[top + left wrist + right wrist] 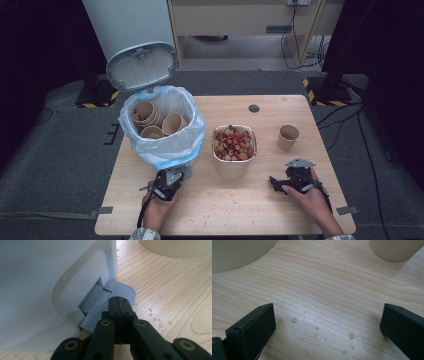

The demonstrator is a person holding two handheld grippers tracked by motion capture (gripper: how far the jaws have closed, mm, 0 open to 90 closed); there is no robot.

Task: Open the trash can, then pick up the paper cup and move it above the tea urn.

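A white pedal bin (160, 125) with a plastic liner stands at the table's left, its grey lid (141, 66) raised. Several paper cups (150, 117) lie inside it. My left gripper (175, 173) is at the bin's foot. In the left gripper view its jaws are shut with nothing between them, and the left gripper (120, 300) rests its tips on the grey ribbed pedal (122, 290) below the bin wall (37, 290). My right gripper (274, 181) lies low over the table at the right. The right gripper (328, 317) stands open over bare wood.
A foil bowl (234, 145) of mixed snacks sits mid-table, with its side (237, 252) showing in the right gripper view. A single paper cup (288, 136) stands to its right. Small droplets and crumbs (317, 328) dot the wood near the front edge.
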